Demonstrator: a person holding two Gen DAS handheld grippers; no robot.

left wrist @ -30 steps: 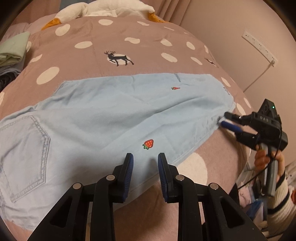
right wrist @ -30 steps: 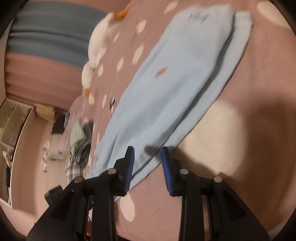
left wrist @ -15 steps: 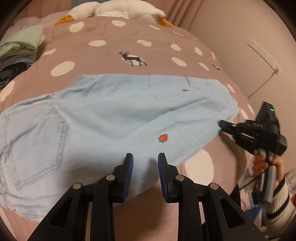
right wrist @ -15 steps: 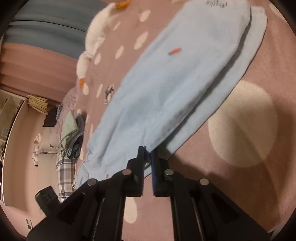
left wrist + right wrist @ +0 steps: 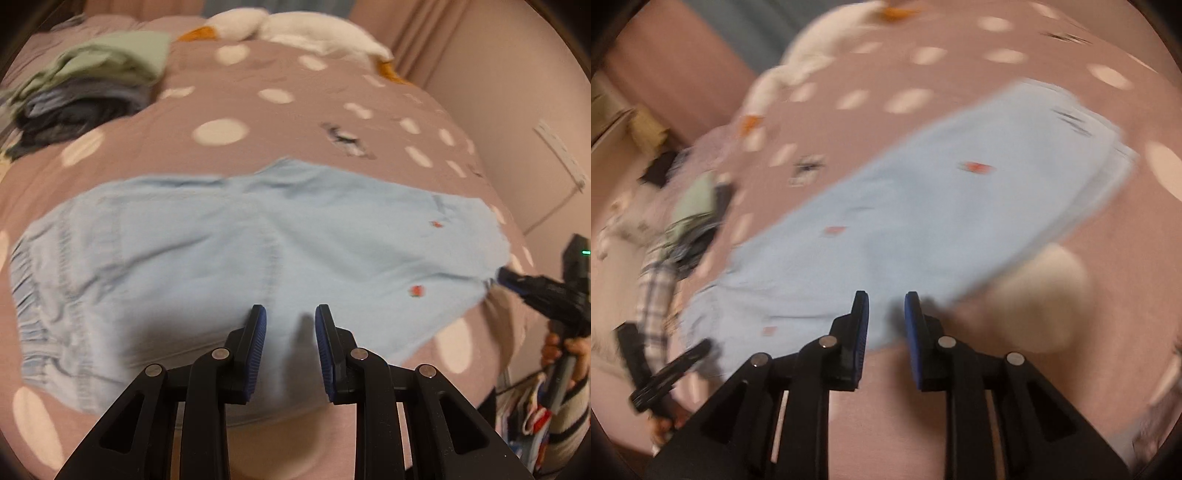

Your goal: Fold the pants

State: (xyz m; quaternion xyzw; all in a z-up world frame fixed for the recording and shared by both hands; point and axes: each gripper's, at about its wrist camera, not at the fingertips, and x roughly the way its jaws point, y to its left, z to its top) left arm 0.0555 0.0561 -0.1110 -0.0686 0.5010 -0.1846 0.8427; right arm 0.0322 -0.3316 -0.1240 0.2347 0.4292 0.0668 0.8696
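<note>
Light blue pants (image 5: 258, 251) with small red strawberry prints lie flat across the brown spotted bedspread (image 5: 229, 110), one leg folded over the other. My left gripper (image 5: 288, 332) is open and empty above the near edge of the pants' middle. My right gripper (image 5: 885, 317) is open over the near edge of the pants (image 5: 923, 206); nothing is between its fingers. In the left wrist view the right gripper (image 5: 506, 278) sits at the leg hem on the right. Both views are blurred.
A stack of folded clothes (image 5: 88, 92) lies at the back left of the bed. A white plush goose (image 5: 295, 29) lies along the far edge. A wall with a power strip (image 5: 561, 155) stands to the right.
My right gripper, shut at the pants' edge half a second ago, has opened. My left gripper has swung left along the pants, so the waist end now shows nearer the middle.
</note>
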